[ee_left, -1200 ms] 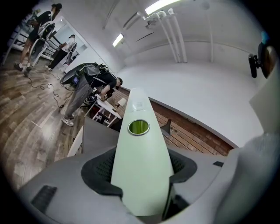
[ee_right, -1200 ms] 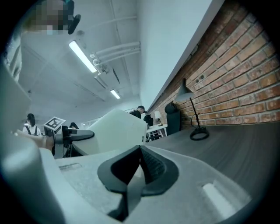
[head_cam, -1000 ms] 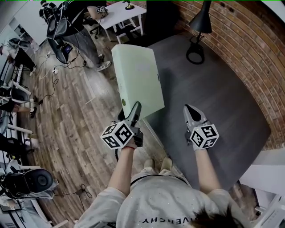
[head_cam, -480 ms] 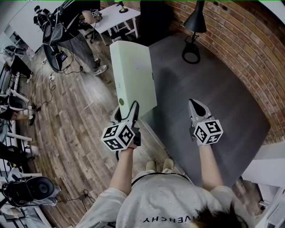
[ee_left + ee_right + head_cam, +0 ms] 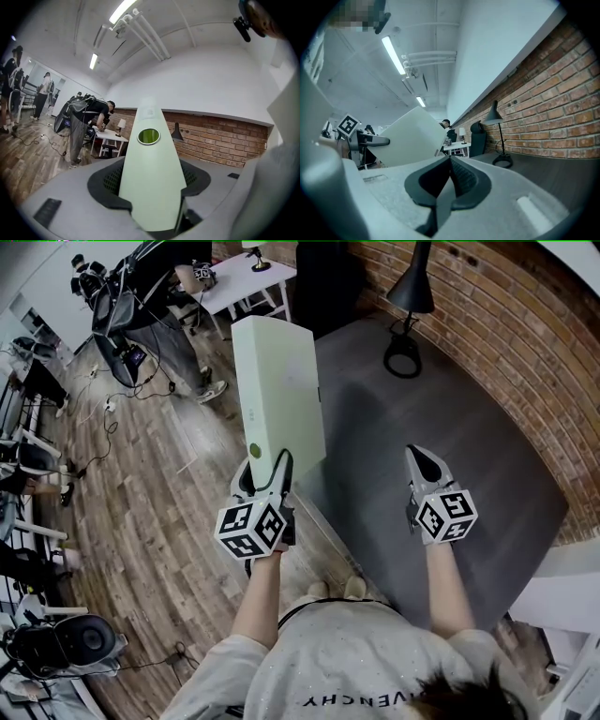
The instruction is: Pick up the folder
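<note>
A pale green lever-arch folder [image 5: 278, 390] hangs in the air above the left edge of the dark table [image 5: 469, 446]. My left gripper [image 5: 265, 465] is shut on its spine end. In the left gripper view the spine [image 5: 151, 183] with its round finger hole [image 5: 148, 136] fills the gap between the jaws and points away. My right gripper [image 5: 424, 460] is shut and empty, held over the table to the folder's right. From the right gripper view the folder [image 5: 410, 136] shows as a pale slab to the left, apart from that gripper [image 5: 449, 161].
A black desk lamp [image 5: 412, 296] stands at the table's far end by the brick wall [image 5: 525, 343]. A person [image 5: 164, 306] bends over a white table [image 5: 248, 273] beyond. Cables and tripods litter the wooden floor [image 5: 141, 493] at left.
Both grippers have risen. The folder has come up with the left gripper and rolled a little, its far end now higher in the head view. The right gripper stays shut.
</note>
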`<state>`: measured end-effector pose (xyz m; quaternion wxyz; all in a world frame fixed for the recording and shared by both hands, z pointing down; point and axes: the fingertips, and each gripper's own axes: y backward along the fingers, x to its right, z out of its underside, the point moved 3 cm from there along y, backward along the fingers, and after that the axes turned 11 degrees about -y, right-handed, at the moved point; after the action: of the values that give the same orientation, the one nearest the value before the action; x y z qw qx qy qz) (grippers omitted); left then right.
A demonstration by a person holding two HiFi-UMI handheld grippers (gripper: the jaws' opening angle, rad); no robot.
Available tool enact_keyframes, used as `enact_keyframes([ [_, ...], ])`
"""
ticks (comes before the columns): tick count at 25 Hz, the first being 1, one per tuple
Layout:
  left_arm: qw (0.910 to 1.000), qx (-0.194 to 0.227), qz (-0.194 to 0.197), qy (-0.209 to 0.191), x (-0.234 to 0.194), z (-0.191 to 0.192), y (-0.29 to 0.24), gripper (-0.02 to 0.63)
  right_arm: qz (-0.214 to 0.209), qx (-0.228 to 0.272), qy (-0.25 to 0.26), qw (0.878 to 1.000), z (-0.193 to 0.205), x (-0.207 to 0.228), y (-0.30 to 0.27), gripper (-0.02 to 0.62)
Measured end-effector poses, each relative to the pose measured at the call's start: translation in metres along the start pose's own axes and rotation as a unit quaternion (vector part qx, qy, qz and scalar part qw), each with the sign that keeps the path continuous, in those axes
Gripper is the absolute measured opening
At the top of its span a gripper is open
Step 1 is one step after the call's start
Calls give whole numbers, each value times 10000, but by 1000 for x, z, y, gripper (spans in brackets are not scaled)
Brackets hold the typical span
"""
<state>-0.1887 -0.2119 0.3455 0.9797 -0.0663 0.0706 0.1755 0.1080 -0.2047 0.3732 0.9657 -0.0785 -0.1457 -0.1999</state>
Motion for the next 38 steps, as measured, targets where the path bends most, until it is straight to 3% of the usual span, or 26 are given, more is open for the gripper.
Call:
enact_keyframes([
  [25, 9932, 738, -261, -859, 5, -55, 22, 258, -38, 328, 152, 9993, -27, -8, -8, -2],
  [38, 9898, 826, -449, -1068, 1, -58, 38, 258, -60, 338, 277, 9990, -26, -14, -6, -2],
])
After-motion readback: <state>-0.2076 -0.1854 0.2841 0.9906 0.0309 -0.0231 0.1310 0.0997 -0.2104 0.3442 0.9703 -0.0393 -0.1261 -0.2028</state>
